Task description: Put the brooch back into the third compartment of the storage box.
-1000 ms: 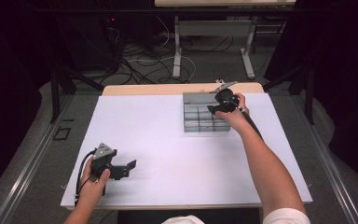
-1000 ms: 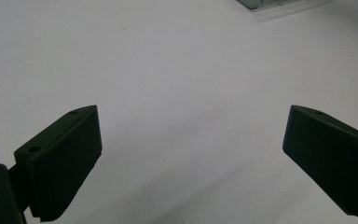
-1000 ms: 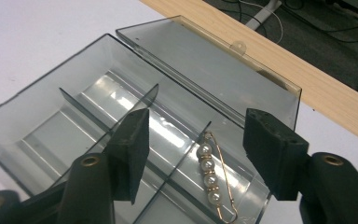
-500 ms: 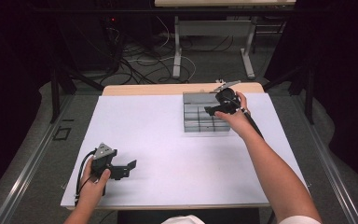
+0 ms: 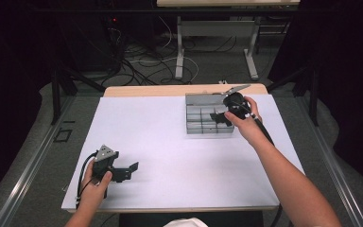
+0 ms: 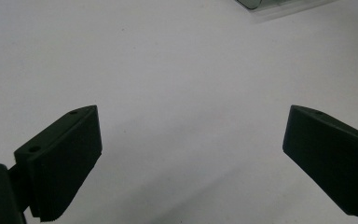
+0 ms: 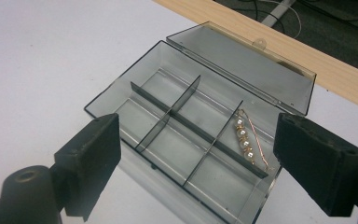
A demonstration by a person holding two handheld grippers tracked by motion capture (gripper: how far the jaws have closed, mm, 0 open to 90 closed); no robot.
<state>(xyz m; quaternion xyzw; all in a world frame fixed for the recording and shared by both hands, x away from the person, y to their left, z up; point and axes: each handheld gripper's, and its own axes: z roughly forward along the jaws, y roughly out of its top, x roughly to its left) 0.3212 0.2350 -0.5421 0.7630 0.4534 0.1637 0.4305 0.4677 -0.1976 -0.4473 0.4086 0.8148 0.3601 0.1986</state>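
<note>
Seen from the high view: a white rectangular table top (image 5: 179, 156) with a pale wooden strip along its far edge, and a clear smoky-grey plastic compartment box (image 5: 203, 118) set toward one o'clock, lid swung open and lying back toward the wooden edge. Over the box's right side, the right gripper (image 5: 220, 116), gripped by the right hand (image 5: 246, 124), jaws spread wide and holding nothing. In the right gripper view: six compartments parted by thin dividers inside the plastic box (image 7: 186, 126), with a gold-wire brooch strung with small white pearls (image 7: 246, 141) resting aslant in the far compartment at the end nearest the right-hand jaw, one end leaning on the middle divider. Down at seven o'clock, well apart from the box, the left gripper (image 5: 133, 167) in the left hand (image 5: 94, 187), low over bare table, black cable looping behind. In the left gripper view: jaws wide apart, empty, only white surface between them.
</note>
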